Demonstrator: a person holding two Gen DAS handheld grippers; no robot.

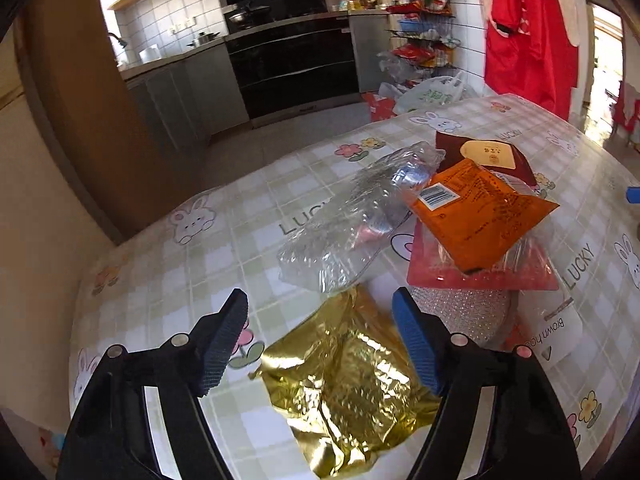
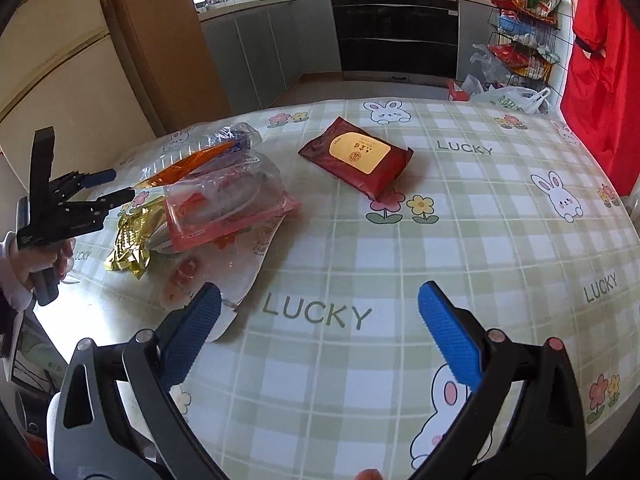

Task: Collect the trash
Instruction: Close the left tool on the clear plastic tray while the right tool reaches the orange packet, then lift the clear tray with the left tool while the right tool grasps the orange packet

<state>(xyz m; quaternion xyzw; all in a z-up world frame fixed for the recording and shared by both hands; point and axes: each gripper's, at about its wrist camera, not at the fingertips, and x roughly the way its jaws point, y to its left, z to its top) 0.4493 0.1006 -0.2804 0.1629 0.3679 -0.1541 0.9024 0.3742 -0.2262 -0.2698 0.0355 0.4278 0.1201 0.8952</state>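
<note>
My desk (image 2: 460,240), under its checked rabbit cloth, carries all the trash in one loose heap at my left side, with one piece lying apart. I judge I am at the start of gathering: nothing is picked up yet. My left tool (image 1: 320,316) hangs wide over the gold foil wrapper (image 1: 348,392), with its fingers to either side of it and not touching, and my right tool (image 2: 320,304) is spread wide over bare cloth, holding nothing. The next move, as I see it, calls for lowering the left tool and pinching the foil at a raised crease, since flat film slips.

By my count: one crushed clear bottle (image 1: 352,216), one white pouch (image 2: 236,268) at the bottom of the heap, one red-backed blister pack (image 2: 228,204), one gold foil wrapper, one orange packet (image 1: 476,208), and one dark red packet (image 2: 356,154) lying well apart from the heap.
</note>
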